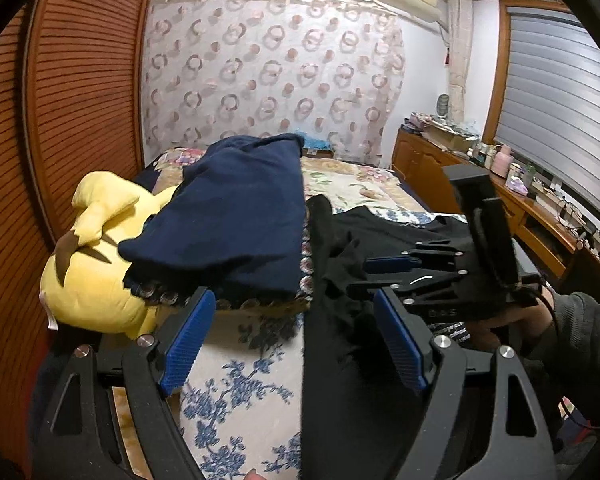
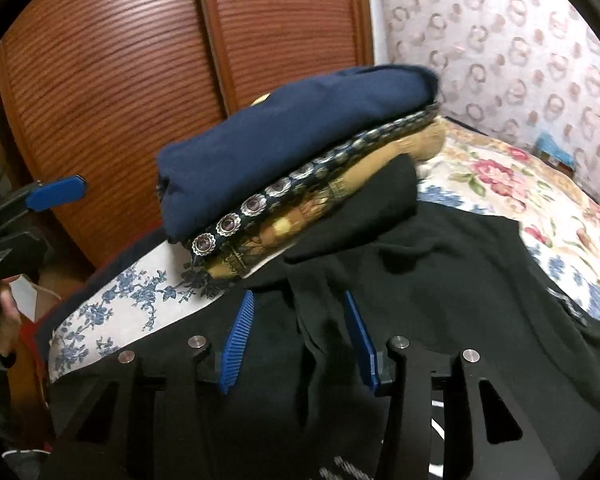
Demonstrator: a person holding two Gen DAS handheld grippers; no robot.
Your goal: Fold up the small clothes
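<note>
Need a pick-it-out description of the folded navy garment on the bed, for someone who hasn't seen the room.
Start at the bed with the floral cover, beside the slatted wooden wardrobe doors. Near that side sits a small stack of folded clothes next to a yellow plush toy. The folded navy garment is the top layer, plain dark blue, unlike the medallion-trimmed piece under it and the loose black garment beside it.

Indoor light, moderate and even, no hard shadows; source not visible. White wall [image 1: 420, 60] at 1 o'clock is the brightest patch in the left wrist view, no blown glare. Heavy fisheye in both views: black vignette in the corners, wardrobe slats [image 1: 80, 80] bowing at 9 to 10 o'clock. Black garment [image 2: 420, 280] is underexposed, folds barely readable (worst at 6 o'clock). Right wrist view is softer overall, motion smear on the navy folded cloth [image 2: 280, 140] and the floral bedspread [image 2: 520, 188] at 3 o'clock. Left wrist view is sharper; near fingers slightly soft.
</note>
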